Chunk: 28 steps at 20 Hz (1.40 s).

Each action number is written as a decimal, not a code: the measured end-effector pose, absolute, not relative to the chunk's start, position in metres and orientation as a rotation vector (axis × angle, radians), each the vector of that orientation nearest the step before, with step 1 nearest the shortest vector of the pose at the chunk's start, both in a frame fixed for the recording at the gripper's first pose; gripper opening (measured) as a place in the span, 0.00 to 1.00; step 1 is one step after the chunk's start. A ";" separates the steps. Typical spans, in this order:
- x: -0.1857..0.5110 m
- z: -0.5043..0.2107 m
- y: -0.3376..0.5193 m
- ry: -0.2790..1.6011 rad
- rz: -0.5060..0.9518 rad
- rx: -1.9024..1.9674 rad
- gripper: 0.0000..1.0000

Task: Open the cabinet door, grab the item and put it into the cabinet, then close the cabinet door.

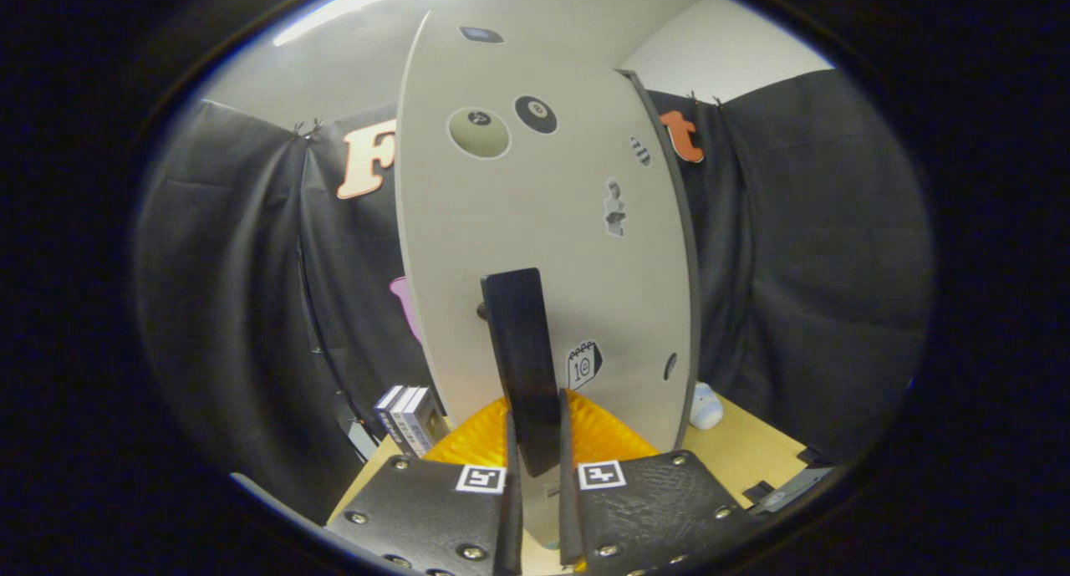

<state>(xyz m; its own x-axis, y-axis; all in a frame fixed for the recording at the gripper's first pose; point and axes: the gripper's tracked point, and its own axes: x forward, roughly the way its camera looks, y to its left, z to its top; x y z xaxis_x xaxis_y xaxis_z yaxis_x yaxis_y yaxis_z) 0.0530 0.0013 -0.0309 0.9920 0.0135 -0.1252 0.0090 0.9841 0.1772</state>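
Note:
The pale cabinet door stands upright right in front of me, dotted with several small stickers. A dark flat handle sticks out from the door and runs down between my fingers. My gripper is shut on the lower part of this handle, one finger on each side. A small white item lies on the wooden table, beyond the fingers to the right, at the foot of the cabinet. A dark edge runs down the door's right side. I cannot tell whether the door is ajar.
A few small boxes stand upright on the table to the left of the cabinet. Black cloth walls hang close behind and on both sides. A dark flat object lies at the table's right edge.

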 end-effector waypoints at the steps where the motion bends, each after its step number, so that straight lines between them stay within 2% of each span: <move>1: 0.045 -0.030 -0.011 0.129 -0.012 0.192 0.17; 7: 0.004 -0.028 -0.084 0.114 -0.116 0.168 0.17; 15: -0.014 -0.020 -0.154 0.118 -0.193 0.146 0.16; 22: -0.013 -0.016 -0.200 0.107 -0.154 0.158 0.16; 28: -0.007 -0.015 -0.227 0.102 -0.040 0.163 0.16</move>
<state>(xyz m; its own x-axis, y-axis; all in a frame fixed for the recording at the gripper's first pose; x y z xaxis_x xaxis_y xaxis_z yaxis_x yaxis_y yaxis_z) -0.0072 -0.2266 -0.0154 0.9940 -0.0310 -0.1048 0.0477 0.9859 0.1602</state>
